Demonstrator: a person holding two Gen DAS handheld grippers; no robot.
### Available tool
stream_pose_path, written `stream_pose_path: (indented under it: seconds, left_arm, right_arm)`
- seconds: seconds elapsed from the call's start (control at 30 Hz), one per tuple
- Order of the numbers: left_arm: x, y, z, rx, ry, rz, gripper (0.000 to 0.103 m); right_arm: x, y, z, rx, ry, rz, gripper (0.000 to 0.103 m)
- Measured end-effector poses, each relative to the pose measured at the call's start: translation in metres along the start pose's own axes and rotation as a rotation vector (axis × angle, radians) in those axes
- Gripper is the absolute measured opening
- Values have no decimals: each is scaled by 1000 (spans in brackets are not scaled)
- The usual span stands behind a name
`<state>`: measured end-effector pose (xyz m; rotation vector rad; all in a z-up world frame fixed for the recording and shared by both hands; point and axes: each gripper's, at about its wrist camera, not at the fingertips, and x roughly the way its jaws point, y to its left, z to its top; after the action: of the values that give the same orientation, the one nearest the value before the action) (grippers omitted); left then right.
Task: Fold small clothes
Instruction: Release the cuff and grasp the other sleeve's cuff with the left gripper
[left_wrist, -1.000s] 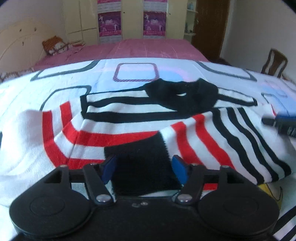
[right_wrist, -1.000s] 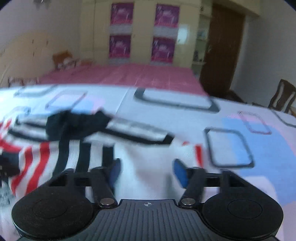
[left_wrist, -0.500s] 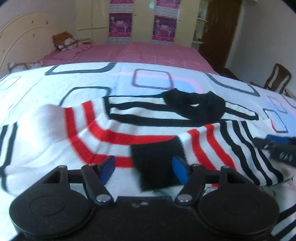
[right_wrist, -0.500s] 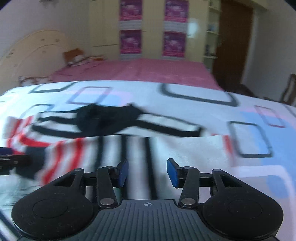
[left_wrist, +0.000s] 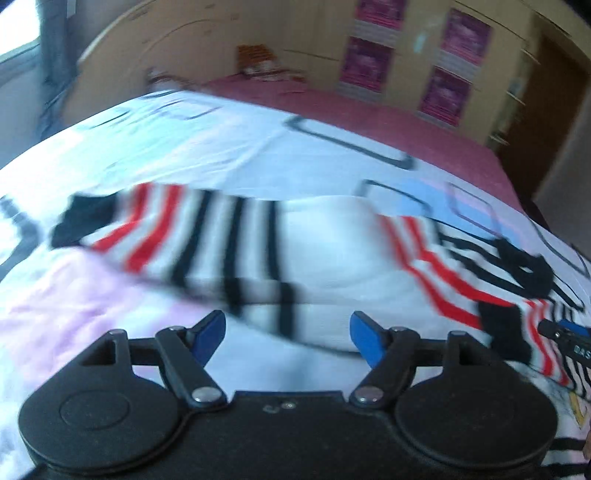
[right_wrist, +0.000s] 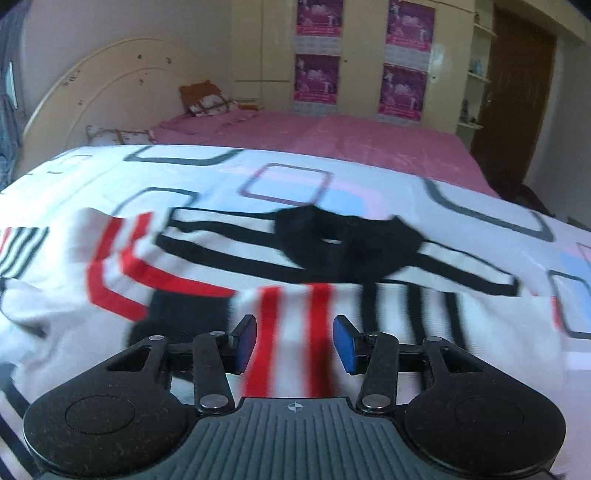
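Two grippers, both with fingers apart and empty. Sweater (right_wrist: 229, 266) spread on the bed (right_wrist: 461, 206), long axis running 9 to 3 across both views, black collar (right_wrist: 343, 243) at 12 from the right gripper (right_wrist: 294, 343). Folded sleeve, red stripes and black cuff (right_wrist: 184, 314), directly under that gripper and toward 10. Left gripper (left_wrist: 288, 332) over white body cloth, loose sleeve stretching toward 10. Right gripper likely nearer the next fold; picture blurred.
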<state>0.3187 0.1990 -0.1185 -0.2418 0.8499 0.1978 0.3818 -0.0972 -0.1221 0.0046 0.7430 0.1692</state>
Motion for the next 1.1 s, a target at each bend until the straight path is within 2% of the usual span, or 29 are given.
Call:
stream_pose_path:
  seconds: [0.17,0.27,0.33,0.5,0.67,0.93,1.03,1.07,1.1]
  left_arm:
    - [2,41,4,-79,9,19,73]
    - [1,52,4,-93,4,20,73]
    - [4,59,4,-105,7,16,73]
    - [14,81,7,-147,36,4,73]
    - [25,99,13,-221,39,-22,74]
    - [49,121,26,-363,24,-114,83]
    - [56,129,29,-409,-11,-136,81]
    - [57,132,29,-435,-25,-140,77]
    - [59,135,29,-462,-41,-141,68]
  right_arm:
    - [13,33,6,-17,11,2,46]
    - [22,39,7,-21,8,-46,46]
    - [37,40,1,-16,76,-57,46]
    - [42,45,-1,-32,67,-84,46]
    - [43,47,-2,-25,66,-99,46]
    - [41,49,-3,-16,59,-109,46]
    - [41,50,-3,-15,57,-113,46]
    - [41,50,-3,-15,56,-113,46]
    - [41,50,-3,-15,54,-113,46]
